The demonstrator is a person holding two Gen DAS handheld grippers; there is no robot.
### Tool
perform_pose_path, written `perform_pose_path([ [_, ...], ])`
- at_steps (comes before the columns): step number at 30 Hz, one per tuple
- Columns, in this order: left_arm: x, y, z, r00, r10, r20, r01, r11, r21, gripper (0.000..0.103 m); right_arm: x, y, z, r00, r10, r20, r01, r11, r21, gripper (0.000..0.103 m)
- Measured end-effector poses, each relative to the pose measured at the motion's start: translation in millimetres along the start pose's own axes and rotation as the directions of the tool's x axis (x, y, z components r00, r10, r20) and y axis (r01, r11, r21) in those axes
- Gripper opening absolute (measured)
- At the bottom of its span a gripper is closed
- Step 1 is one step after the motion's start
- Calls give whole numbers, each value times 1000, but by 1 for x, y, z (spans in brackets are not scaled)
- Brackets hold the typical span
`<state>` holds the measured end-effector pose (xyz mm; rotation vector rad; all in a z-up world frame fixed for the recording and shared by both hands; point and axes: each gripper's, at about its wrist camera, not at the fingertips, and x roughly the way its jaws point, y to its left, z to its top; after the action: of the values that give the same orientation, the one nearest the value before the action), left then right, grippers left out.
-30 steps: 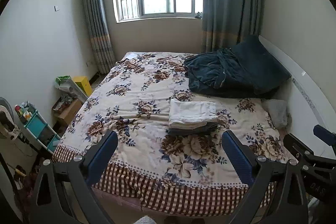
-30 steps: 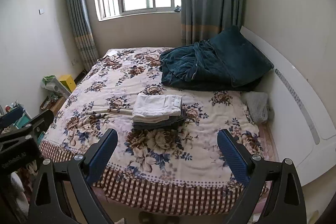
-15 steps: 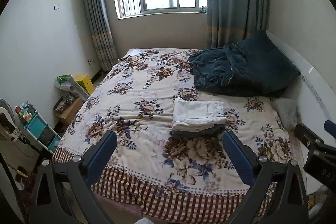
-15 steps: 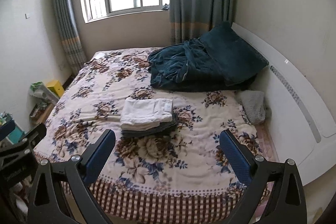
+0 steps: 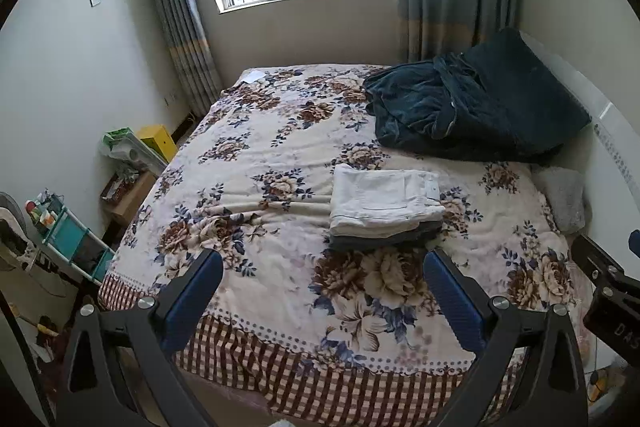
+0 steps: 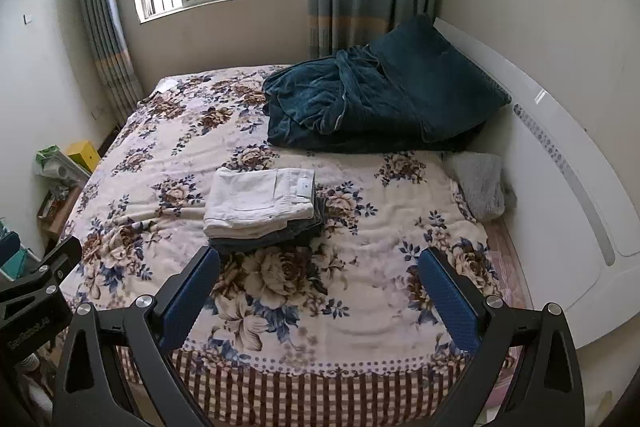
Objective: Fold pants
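Nearest the cameras, the left gripper (image 5: pixel 322 291) and the right gripper (image 6: pixel 318 287) were held above the foot of the bed (image 5: pixel 256 311), each with its blue-padded fingers spread wide and nothing between them. The pads were seen to be flat and finely textured, on black angular arms.

Beyond the foot of the bed, near its middle, white pants (image 6: pixel 260 197) were laid as a neat rectangular fold on top of darker folded garments (image 6: pixel 280 235). The folding was judged to be finished, or very nearly so; no loose pants were seen anywhere on the bed, so little appeared to be left.

The white cloth was seen as thick and stiff, like denim, with stitched seams. The bedcover was a soft, slightly rippled floral blanket with a checked border.

Farther up the bed, a rumpled dark teal plush blanket (image 5: pixel 460 107) was heaped against the white headboard (image 6: pixel 560 163).
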<state>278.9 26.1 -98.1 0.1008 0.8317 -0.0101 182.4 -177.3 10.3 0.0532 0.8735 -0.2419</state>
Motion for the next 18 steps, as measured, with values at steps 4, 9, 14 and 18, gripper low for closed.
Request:
perform_pose_path([
  [4,12,-3,3,1000,0,-9,0,1000,0,103,23,5,4,1000,-1,-16,1,1000,-10,102],
  [9,21,-3,4,1000,-6,-19,6,1000,-10,103,27,6,1,1000,7,-20,-7,1000,-5,102],
  [14,21,-3,6,1000,-8,-8,8,1000,-15,103,32,5,1,1000,13,-17,-13,1000,-5,102],
  [18,19,-2,8,1000,-5,2,5,1000,-18,103,30,5,2,1000,11,-17,-11,1000,-2,102],
])
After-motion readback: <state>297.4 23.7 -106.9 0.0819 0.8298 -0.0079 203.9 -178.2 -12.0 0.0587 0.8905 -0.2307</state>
